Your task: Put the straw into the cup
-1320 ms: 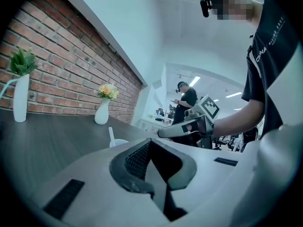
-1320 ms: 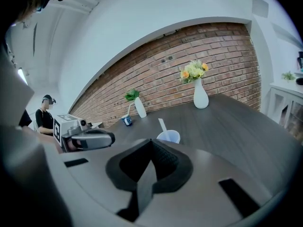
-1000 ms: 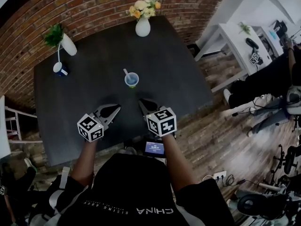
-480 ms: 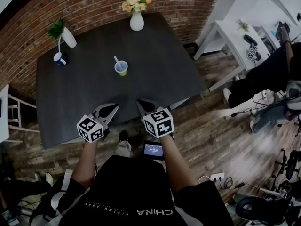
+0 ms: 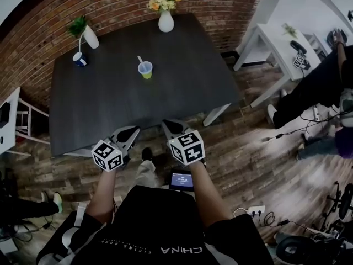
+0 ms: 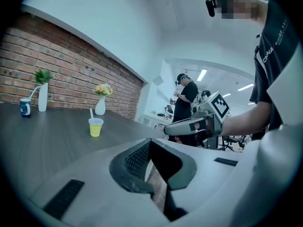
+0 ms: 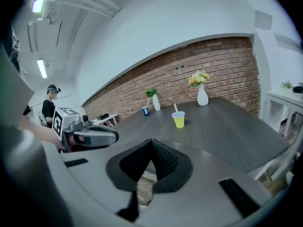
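Note:
A yellow cup [image 5: 145, 69] stands toward the far middle of the dark table [image 5: 182, 87], and a white straw [image 5: 140, 61] sticks up out of it. Both gripper views show the cup [image 6: 95, 127] [image 7: 179, 119] far ahead, with the straw [image 6: 91, 113] [image 7: 175, 108] in it. My left gripper [image 5: 133, 130] and right gripper [image 5: 167, 125] hover side by side at the table's near edge, well short of the cup. Each is shut with nothing between its jaws. The right gripper [image 6: 189, 126] shows in the left gripper view, the left gripper [image 7: 90, 137] in the right gripper view.
At the table's far edge stand a white vase of flowers [image 5: 166, 21], a white vase with a green plant [image 5: 91, 37] and a small blue mug [image 5: 80, 59]. A white desk [image 5: 276, 43] and a seated person [image 5: 325, 81] are at the right, over the wooden floor [image 5: 248, 148].
Both grippers have drawn back from over the table to its near edge, still shut. The table and cup now sit farther off in view.

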`<state>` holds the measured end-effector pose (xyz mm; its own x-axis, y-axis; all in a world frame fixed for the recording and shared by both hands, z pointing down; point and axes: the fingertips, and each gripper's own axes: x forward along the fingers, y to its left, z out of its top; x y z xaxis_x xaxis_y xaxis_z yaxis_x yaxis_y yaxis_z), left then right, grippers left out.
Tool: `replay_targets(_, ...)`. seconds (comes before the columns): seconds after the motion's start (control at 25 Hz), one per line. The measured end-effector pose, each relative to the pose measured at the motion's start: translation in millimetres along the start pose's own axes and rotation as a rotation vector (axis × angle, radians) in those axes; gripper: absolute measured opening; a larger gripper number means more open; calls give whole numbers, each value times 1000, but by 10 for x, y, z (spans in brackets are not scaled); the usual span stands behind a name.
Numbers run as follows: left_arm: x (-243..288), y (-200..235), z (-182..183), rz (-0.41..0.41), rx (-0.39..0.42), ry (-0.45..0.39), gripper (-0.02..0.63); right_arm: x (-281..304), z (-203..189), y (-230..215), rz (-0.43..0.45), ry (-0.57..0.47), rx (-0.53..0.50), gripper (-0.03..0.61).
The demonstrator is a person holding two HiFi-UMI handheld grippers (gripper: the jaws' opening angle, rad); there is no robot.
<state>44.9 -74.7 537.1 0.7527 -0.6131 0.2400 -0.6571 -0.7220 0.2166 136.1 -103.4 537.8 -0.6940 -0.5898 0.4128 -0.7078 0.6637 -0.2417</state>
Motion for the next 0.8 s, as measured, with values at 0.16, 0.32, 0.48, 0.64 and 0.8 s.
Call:
replay_targets(0.16, -105, -113, -7, 10, 9, -2, 3, -129, -15, 92, -2, -21, -1, 5)
replay_targets(0.32, -161, -245, -47, 7, 7, -4, 3, -265, -83, 163, -8, -26, -9, 5)
replay_targets(0.48, -207, -363, -123, -19, 12, 9, 3, -351, -139, 209, -24, -32, -3, 5)
replay_targets(0.64, -232, -394, -95, -38, 22, 10, 3, -379, -116, 235, -39, -41, 1, 5)
replay_targets(0.8, -229, -389, -83, -41, 19, 5, 3, -402, -115, 263, -45, -41, -4, 5)
